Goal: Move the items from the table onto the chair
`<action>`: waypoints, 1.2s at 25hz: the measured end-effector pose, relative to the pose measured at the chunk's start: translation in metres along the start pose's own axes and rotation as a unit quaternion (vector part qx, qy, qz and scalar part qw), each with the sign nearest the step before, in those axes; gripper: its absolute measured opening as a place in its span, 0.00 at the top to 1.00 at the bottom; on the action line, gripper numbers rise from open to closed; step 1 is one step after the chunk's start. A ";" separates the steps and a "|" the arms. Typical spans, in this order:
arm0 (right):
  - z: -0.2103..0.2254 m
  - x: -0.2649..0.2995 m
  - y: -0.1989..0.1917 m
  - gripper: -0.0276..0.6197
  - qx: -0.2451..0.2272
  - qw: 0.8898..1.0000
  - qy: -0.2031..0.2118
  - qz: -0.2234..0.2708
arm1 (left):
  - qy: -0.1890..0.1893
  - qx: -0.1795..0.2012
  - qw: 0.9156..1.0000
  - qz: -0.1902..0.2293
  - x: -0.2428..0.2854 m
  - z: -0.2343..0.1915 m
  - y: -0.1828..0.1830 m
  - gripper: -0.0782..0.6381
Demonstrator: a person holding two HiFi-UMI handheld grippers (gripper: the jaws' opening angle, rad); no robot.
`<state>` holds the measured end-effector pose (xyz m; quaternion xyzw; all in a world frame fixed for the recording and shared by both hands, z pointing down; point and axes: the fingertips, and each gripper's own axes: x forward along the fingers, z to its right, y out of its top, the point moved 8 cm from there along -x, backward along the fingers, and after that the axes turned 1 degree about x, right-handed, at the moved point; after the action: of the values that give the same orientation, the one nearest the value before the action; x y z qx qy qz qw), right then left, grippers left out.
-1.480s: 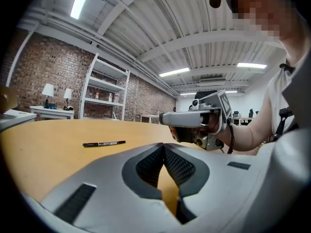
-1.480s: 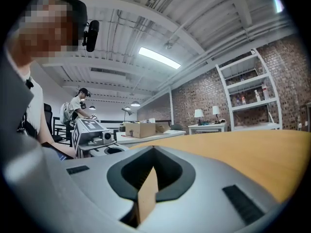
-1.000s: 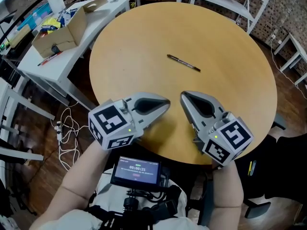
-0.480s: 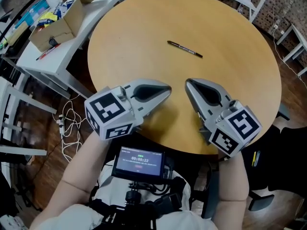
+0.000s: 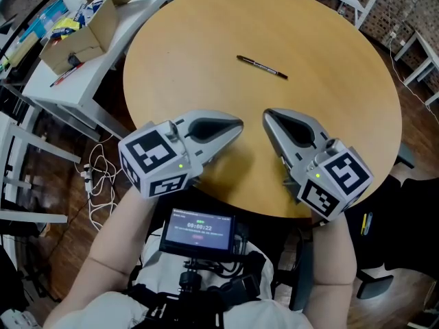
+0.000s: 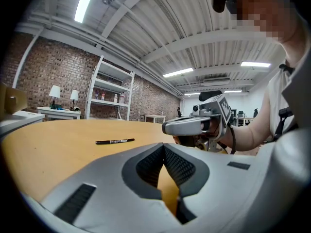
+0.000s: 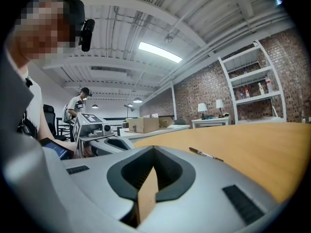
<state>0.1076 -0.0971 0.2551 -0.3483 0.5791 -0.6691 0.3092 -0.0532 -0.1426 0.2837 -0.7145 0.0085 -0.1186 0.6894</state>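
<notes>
pen (image 5: 262, 67) mid table (image 5: 329, 101) | left hand-held gripper (image 5: 236, 125), right hand-held gripper (image 5: 267, 116) pressed together, near edge

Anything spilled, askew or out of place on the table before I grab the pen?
Nothing stands out: the pen lies flat, alone on the round table; the left gripper and right gripper are shut, empty.

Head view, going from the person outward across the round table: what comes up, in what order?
small screen at the chest → left gripper and right gripper, side by side, both shut → black pen, alone on the table.
</notes>
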 end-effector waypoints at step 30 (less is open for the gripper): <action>0.033 0.032 0.015 0.89 -0.144 0.982 0.017 -0.122 | -0.005 -0.011 1.000 -0.014 0.001 0.007 0.005 0.88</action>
<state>0.1170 -0.1440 0.2468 -0.4460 0.6277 -0.6172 0.1615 -0.0505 -0.1363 0.2785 -0.7228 -0.0039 -0.1246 0.6797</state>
